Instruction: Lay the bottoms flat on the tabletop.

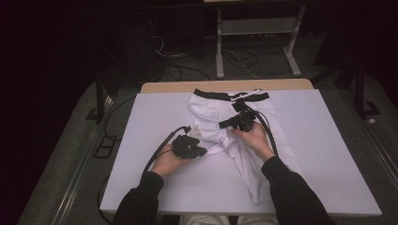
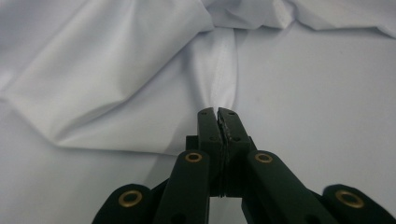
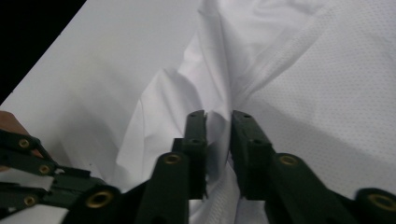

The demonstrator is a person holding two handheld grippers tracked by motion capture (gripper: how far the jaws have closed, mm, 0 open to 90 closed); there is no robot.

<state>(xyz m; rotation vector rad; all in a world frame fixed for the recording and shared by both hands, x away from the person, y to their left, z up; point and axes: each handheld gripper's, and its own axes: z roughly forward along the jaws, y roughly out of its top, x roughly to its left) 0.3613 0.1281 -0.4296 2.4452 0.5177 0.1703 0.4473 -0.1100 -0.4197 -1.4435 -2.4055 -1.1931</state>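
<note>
Overhead, the high view lays out the whole scene: white shorts (image 1: 225, 126) with a black waistband (image 1: 213, 94) lie spread on the white table (image 1: 328, 154), the waistband at the far edge and one leg running down toward the near edge on the right. Both of the person's hands come in from the near edge. The left gripper (image 1: 199, 151) sits at the crumpled crotch of the shorts, near the middle of the table, and the right gripper (image 1: 224, 124) lies just beyond it on the cloth, pointing left.

Up close, the left gripper view tells what the high view is too small to show: the left gripper (image 2: 218, 112) is clenched, its jaws pressed together on a narrow pleat of the white fabric that rises from its tips.

Likewise the right gripper view gives the detail of its own jaws: the right gripper (image 3: 218, 115) stands slightly parted, released, with a fold of the cloth lying in the gap and fine mesh fabric beyond to the right. At that view's lower left, the left gripper's linkage (image 3: 32, 161) shows too.
</note>
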